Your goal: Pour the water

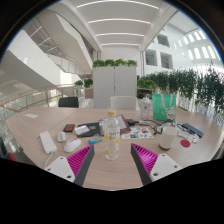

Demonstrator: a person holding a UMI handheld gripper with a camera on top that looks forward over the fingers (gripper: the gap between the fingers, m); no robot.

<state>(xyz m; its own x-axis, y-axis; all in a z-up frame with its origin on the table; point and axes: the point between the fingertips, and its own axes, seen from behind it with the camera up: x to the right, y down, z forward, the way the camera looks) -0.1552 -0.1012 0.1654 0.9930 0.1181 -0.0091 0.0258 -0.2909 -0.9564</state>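
Inventory from my tongs, left to right. Item: round wooden table [35, 128], cluttered. Item: white oblong thing [47, 142] near its left side, too small to identify. Item: dark flat objects [84, 129] beyond it, likewise unclear. Item: clear plastic bottle [112, 135], upright, with a pale liquid inside and a cap that appears on; it stands on the table just ahead of my fingers and roughly in line with the gap between them. Item: my gripper [112, 163], released, pink pads [79, 163] spread wide, grasping nothing. Item: white cup [167, 139] to the right of the bottle, apart from it. Item: green container [160, 102] farther back. Progress, by my estimate: nothing done yet; bottle ungrasped, pour outstanding, and the cup looks the likely receiver.
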